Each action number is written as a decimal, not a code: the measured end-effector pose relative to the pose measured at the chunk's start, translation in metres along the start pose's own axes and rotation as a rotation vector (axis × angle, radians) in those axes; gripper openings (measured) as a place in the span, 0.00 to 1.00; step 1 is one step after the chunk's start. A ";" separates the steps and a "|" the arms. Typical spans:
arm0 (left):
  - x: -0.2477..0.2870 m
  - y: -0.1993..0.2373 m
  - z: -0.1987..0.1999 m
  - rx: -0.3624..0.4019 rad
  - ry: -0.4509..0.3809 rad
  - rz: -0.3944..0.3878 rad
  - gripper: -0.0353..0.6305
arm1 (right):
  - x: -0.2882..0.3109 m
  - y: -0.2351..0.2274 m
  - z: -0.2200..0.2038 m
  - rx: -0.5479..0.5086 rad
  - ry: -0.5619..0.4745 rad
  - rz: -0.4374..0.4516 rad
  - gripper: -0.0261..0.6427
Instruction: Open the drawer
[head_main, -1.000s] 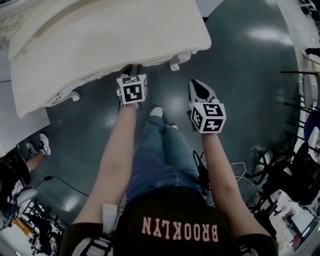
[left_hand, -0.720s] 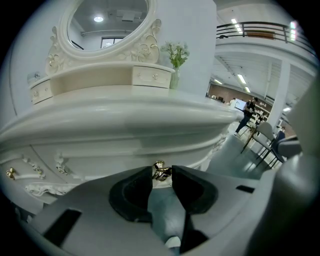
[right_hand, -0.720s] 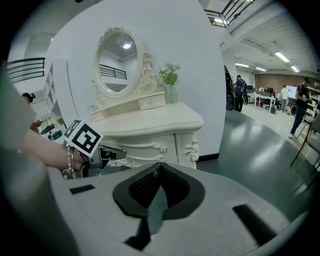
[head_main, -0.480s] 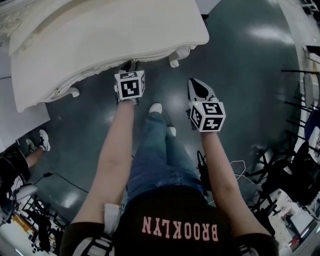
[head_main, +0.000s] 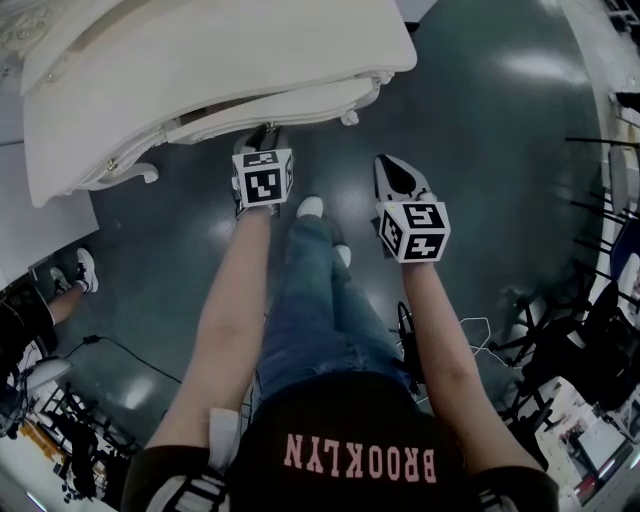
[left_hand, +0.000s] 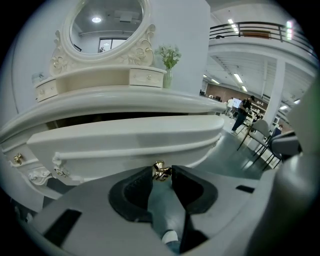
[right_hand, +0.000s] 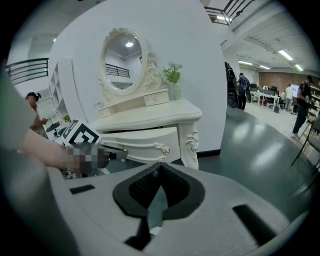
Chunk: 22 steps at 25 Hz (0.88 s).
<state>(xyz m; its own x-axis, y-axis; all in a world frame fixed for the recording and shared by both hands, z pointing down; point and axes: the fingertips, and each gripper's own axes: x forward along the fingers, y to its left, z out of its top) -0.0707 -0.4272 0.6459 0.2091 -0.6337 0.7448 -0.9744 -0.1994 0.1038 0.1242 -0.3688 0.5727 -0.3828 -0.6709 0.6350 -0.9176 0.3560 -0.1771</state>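
Firmly, left gripper (left_hand: 161, 173) clamped on gold knob (left_hand: 160, 169) at front edge of partly open drawer (left_hand: 125, 137), white dressing table (left_hand: 115, 100) above, right gripper (right_hand: 160, 165) closed, holding nothing.

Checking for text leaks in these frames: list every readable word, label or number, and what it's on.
"BROOKLYN": pink print on the person's black shirt, upside down in the head view.
On the marker cubes: square codes only, no words.
Nothing else is readable.

One table (head_main: 200, 70), one drawer (left_hand: 125, 137), one knob (left_hand: 160, 171), one mirror (left_hand: 107, 25), one vase (left_hand: 167, 79); two grippers: left gripper (head_main: 262, 138), right gripper (right_hand: 159, 167).
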 end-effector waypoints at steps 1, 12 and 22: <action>-0.002 -0.001 -0.003 0.000 0.000 0.001 0.23 | -0.003 0.000 -0.002 0.001 -0.001 0.000 0.03; -0.028 -0.020 -0.039 0.003 0.006 -0.004 0.23 | -0.030 0.004 -0.021 -0.004 -0.024 0.014 0.03; -0.051 -0.036 -0.067 0.002 0.005 -0.006 0.23 | -0.058 0.010 -0.040 -0.029 -0.034 0.023 0.03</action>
<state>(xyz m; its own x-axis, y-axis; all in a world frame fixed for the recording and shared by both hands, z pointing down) -0.0518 -0.3374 0.6487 0.2141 -0.6286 0.7477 -0.9730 -0.2045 0.1067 0.1413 -0.2996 0.5641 -0.4081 -0.6838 0.6048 -0.9050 0.3900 -0.1698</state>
